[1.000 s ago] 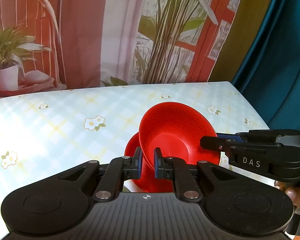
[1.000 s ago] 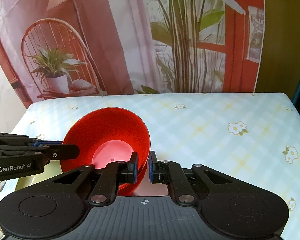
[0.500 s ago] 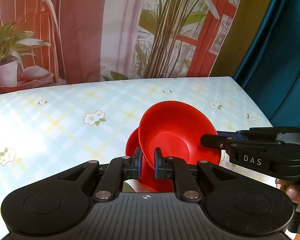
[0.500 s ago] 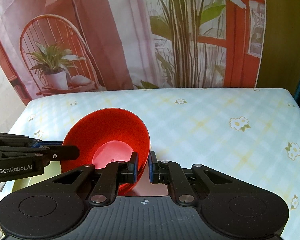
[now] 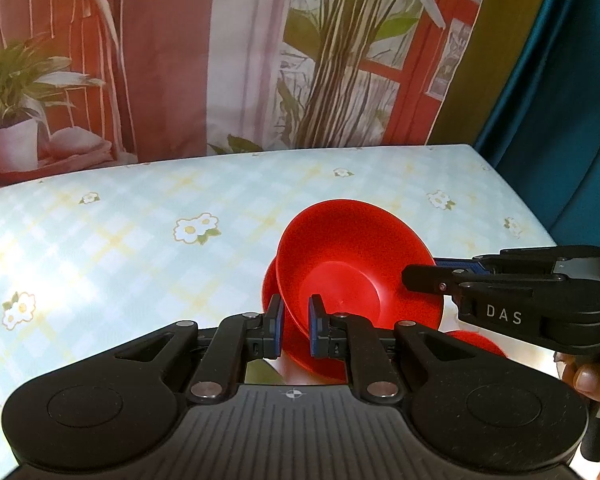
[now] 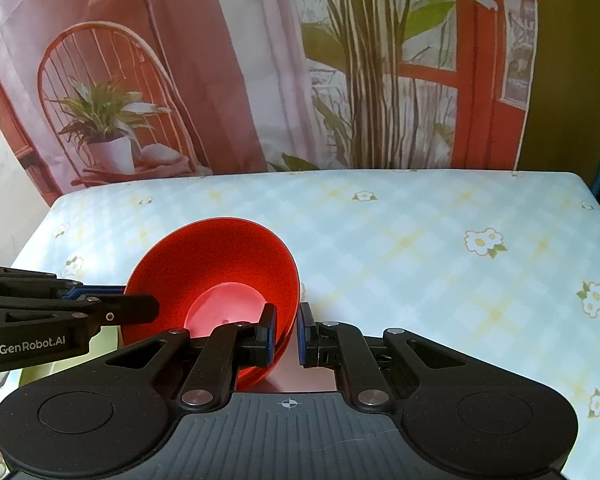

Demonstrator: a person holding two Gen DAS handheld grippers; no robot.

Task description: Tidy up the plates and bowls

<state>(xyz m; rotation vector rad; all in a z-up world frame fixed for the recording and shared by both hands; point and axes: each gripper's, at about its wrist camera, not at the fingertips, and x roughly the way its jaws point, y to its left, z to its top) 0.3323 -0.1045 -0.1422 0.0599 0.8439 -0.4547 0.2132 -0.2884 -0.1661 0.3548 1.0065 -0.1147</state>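
Note:
A red bowl [image 5: 340,264] hangs tilted above the flowered table, held from two sides. My left gripper [image 5: 294,320] is shut on its near rim, one pad inside and one outside. My right gripper [image 5: 420,276] is shut on the rim at the right. In the right wrist view the same red bowl [image 6: 220,272] faces me, with my right gripper [image 6: 286,332] clamped on its lower right rim and my left gripper [image 6: 140,304] on its left rim. A second red rim [image 5: 267,284] shows close behind the bowl; how the two sit together I cannot tell.
The table [image 6: 440,264] has a pale blue checked cloth with flowers and drops off at the right edge. A yellow-green dish [image 6: 36,376] lies under my left gripper. Another red piece [image 5: 474,346] shows below my right gripper. A printed backdrop stands behind the table.

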